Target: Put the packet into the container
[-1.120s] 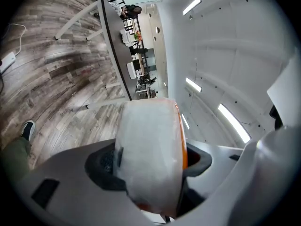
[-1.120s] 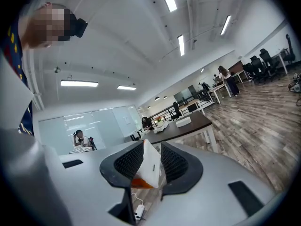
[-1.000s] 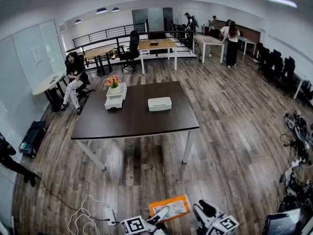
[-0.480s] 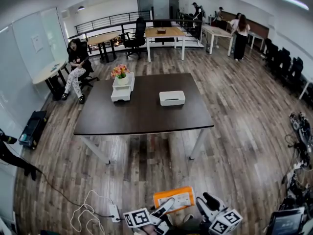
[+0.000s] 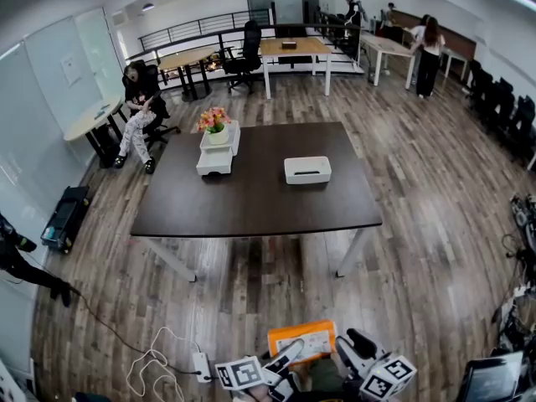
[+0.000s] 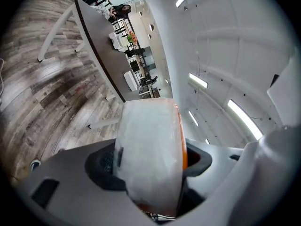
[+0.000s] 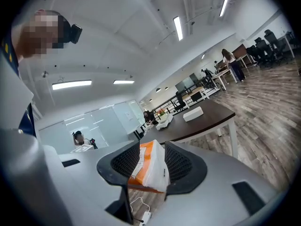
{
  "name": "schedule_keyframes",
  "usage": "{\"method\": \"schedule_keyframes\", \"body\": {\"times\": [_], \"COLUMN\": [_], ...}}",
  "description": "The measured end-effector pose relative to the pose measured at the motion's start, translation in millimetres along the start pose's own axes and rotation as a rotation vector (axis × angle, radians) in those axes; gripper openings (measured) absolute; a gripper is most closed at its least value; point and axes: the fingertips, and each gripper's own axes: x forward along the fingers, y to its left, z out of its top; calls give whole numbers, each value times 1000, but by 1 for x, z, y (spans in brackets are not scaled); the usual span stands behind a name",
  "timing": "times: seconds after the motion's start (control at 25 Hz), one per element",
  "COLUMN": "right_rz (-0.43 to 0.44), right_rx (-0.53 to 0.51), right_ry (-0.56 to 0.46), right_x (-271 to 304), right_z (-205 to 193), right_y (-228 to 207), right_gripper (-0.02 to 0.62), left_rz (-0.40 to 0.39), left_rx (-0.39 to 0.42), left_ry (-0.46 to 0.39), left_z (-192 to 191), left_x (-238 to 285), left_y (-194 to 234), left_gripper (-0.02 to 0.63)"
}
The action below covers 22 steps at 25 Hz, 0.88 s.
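Note:
An orange packet with a white label hangs at the bottom of the head view, over the wooden floor. My left gripper is shut on it; in the left gripper view the packet fills the gap between its pads. My right gripper sits just right of the packet. Its jaws have just been opening, and in the right gripper view the packet shows between the black pads without being squeezed. The white container rests on the dark table ahead, also seen as a white box.
A flower pot stands on a white stand at the table's left. A power strip with white cable lies on the floor by my feet. A person sits on a chair at back left. Cables and equipment line the right.
The table with the container has come nearer and sits lower in the head view. Both grippers and the packet stay at the bottom edge, moving along with me.

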Motion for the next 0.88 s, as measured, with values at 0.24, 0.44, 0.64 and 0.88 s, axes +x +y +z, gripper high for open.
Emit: {"method": "schedule_keyframes", "body": {"times": [0.24, 0.44, 0.64, 0.88], "right_rz": [41, 65, 91, 85], "right_rx": [-9, -22, -36, -27], "right_ry": [-6, 0, 16, 45], "right_x": [43, 72, 93, 109], "right_z": [46, 86, 115, 133], "right_y": [-43, -80, -117, -150], "right_gripper": [156, 156, 156, 156], "left_rz": [73, 57, 47, 51], "left_rx": [105, 120, 119, 103], "left_ry": [-3, -20, -31, -35], "left_z": [43, 71, 88, 101], "left_x": [57, 111, 161, 195], "left_y": [10, -2, -9, -14], "left_gripper": [298, 298, 298, 298]}}
